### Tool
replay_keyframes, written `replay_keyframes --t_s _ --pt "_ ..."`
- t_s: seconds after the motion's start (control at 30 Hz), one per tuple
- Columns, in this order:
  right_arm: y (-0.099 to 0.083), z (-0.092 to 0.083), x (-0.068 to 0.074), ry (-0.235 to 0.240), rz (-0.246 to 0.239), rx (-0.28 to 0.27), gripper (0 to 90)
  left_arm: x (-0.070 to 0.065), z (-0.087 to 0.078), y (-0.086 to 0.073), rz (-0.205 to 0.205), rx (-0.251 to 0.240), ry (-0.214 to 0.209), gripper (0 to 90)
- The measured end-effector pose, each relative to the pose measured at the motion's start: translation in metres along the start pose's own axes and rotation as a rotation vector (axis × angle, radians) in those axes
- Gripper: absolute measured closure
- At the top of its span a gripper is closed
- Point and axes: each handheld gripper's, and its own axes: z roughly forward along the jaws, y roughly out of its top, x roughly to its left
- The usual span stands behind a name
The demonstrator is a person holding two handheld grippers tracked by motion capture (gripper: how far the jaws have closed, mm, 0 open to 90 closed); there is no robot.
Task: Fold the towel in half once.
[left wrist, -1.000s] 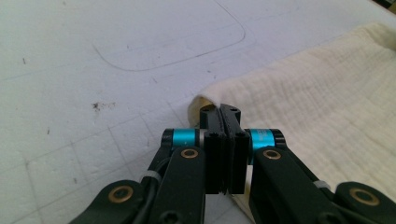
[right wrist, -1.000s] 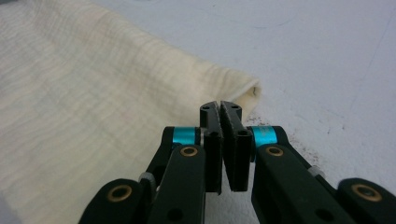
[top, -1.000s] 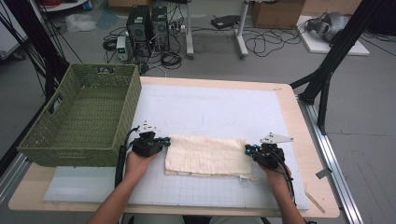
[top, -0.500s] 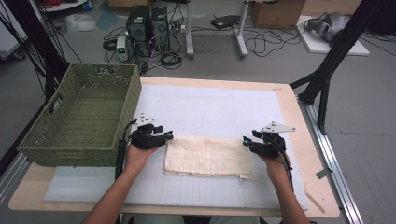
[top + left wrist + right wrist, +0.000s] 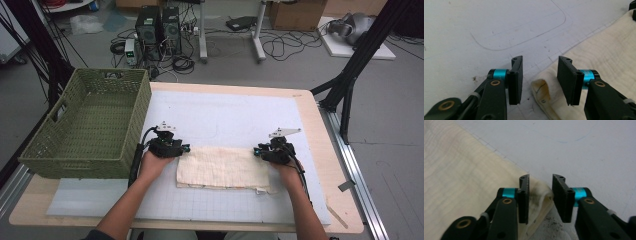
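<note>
A folded cream cloth [image 5: 222,167] lies flat on the white mat [image 5: 225,115]. My left gripper [image 5: 184,149] sits at the cloth's left end. In the left gripper view its jaws [image 5: 540,59] stand apart, and the cloth's rolled corner [image 5: 541,90] lies between them without being pinched. My right gripper [image 5: 257,151] is at the cloth's right end. Its jaws [image 5: 541,178] straddle the cloth's folded corner [image 5: 541,195] with a gap still left. Both pairs of jaws have just been closing around these corners.
A green woven basket [image 5: 75,165] stands at the table's left, close to my left hand. The wooden table edge [image 5: 345,200] runs along the right. Beyond the table are computer cases and cables on the floor.
Both hands have shifted a little away from the person, along the cloth's two ends. The cloth lies where it was.
</note>
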Motion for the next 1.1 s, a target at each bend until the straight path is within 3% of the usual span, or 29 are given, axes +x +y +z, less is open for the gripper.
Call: replay_keyframes --t_s 0.07,0.1,0.2,0.4,0.5,0.63,0.73,0.77,0.83,0.97,1.1 --pt "0.0 -0.001 0.0 0.017 -0.003 0.005 83.0 -0.001 -0.001 -0.002 0.027 0.008 0.004 81.4" --pt "0.0 -0.001 0.001 0.013 -0.015 0.004 84.2 -0.001 -0.002 -0.002 0.029 0.005 0.006 85.3" --pt "0.003 -0.003 0.006 -0.037 -0.048 -0.018 85.0 -0.001 -0.005 0.001 0.035 -0.049 0.031 86.2" --pt "0.009 -0.001 0.014 -0.124 -0.066 -0.069 85.1 0.005 -0.008 0.006 0.034 -0.151 0.098 86.2" --pt "0.011 0.005 0.016 -0.18 -0.067 -0.065 85.1 0.006 0.0 0.005 0.011 -0.142 0.11 86.1" --pt "0.012 0.013 0.014 -0.204 -0.048 -0.056 84.4 0.007 0.006 0.003 0.003 -0.122 0.134 85.7" --pt "0.012 0.015 0.016 -0.24 -0.051 -0.042 76.2 0.009 0.003 0.003 -0.024 -0.119 0.149 80.8" --pt "0.011 0.015 0.016 -0.258 -0.045 -0.043 70.2 0.011 0.0 0.003 -0.055 -0.123 0.149 74.9" --pt "0.011 0.009 0.013 -0.269 -0.012 -0.069 64.1 0.013 -0.006 0.003 -0.065 -0.135 0.156 64.0" --pt "0.01 -0.009 0.008 -0.256 0.053 -0.134 51.9 0.013 -0.02 0.005 -0.049 -0.166 0.154 49.4" --pt "0.006 -0.025 0.011 -0.241 0.058 -0.183 44.3 0.007 -0.032 0.001 -0.036 -0.207 0.109 46.1"
